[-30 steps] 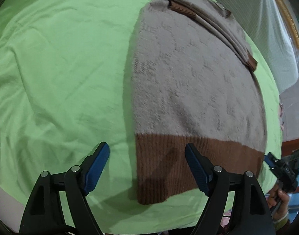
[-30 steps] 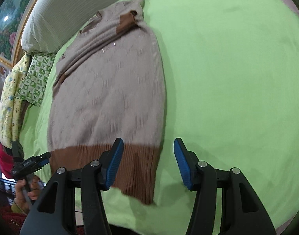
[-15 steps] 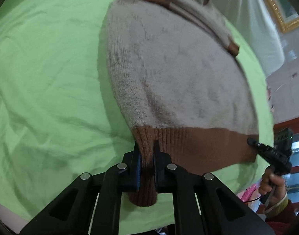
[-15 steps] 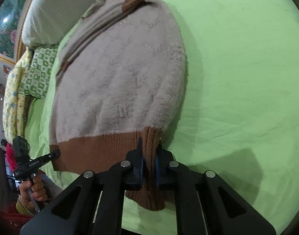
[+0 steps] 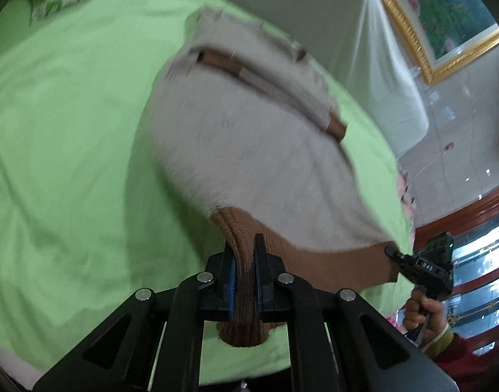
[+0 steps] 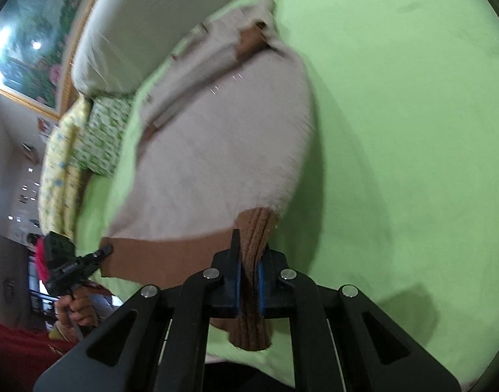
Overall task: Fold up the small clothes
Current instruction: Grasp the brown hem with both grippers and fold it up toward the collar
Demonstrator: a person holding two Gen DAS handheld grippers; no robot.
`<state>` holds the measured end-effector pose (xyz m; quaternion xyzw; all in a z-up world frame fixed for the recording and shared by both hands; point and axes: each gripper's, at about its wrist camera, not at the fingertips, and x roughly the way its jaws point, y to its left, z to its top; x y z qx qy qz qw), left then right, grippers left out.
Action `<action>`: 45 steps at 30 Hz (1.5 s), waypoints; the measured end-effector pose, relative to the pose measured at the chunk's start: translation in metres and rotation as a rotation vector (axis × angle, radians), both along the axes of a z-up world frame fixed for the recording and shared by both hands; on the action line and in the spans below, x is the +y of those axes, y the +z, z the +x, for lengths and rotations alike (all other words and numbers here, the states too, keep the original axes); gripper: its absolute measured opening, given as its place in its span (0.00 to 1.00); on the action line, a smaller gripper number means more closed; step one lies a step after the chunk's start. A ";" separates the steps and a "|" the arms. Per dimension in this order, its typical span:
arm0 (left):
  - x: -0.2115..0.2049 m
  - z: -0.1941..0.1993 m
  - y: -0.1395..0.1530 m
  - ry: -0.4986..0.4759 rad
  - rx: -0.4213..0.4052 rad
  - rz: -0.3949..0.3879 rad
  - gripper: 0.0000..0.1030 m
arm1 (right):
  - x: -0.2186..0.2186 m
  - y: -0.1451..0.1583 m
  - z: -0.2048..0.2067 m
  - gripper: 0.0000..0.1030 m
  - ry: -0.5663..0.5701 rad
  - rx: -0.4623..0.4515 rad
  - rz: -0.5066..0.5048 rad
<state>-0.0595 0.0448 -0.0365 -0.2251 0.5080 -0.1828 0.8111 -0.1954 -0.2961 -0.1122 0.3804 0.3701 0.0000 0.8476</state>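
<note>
Two hand-held grippers, both clenched on the same sweater [image 5: 249, 150]. Left hand-held gripper [image 5: 243, 281] has its blue pads pinching the brown ribbed hem [image 5: 246, 294] at the sweater's near left corner; a bit of hem pokes out below the jaws. Right hand-held gripper [image 6: 249, 287] pinches the hem's near right corner the same way, ribbed fabric bunched between the pads and hanging out underneath. Left wrist view also catches the right hand-held gripper at the far right edge, its tip on the hem's other corner, with the person's hand [image 5: 422, 307] gripping its handle and a red sleeve [image 5: 461, 356] behind. Right wrist view mirrors this: left hand-held gripper at the left edge on the hem, hand [image 6: 76, 310] below it.

Sweater is beige knit with brown hem and brown cuffs [image 5: 223, 62], lying on a bed with a light green sheet [image 5: 70, 147]. Near hem edge is raised off the sheet and stretched between the two grips; the body bulges upward, the collar end rests far up the bed. Sleeves look folded across the far part, blurred. White cover [image 5: 331, 26] sits beyond the sweater, green patterned pillow [image 6: 102, 137] and yellow bedding [image 6: 56, 170] far left in the right wrist view. Gold-framed painting [image 5: 445, 16] on the wall. Both frames motion-blurred.
</note>
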 end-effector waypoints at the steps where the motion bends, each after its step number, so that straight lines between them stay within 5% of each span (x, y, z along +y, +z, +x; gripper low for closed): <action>1: -0.001 0.013 0.011 0.008 -0.030 -0.014 0.07 | -0.005 0.012 0.009 0.08 -0.003 -0.037 0.003; 7: -0.007 0.086 0.057 0.043 -0.160 -0.055 0.07 | -0.028 0.069 0.060 0.08 -0.034 -0.194 -0.005; 16: -0.012 0.198 0.063 0.126 -0.227 -0.055 0.07 | -0.075 0.107 0.162 0.08 -0.046 -0.260 -0.037; 32: -0.030 0.409 -0.005 0.210 -0.133 0.050 0.07 | -0.160 0.071 0.334 0.08 -0.071 -0.159 -0.027; 45: -0.029 0.456 -0.064 0.274 -0.038 0.068 0.13 | -0.178 0.039 0.379 0.11 -0.122 -0.085 -0.022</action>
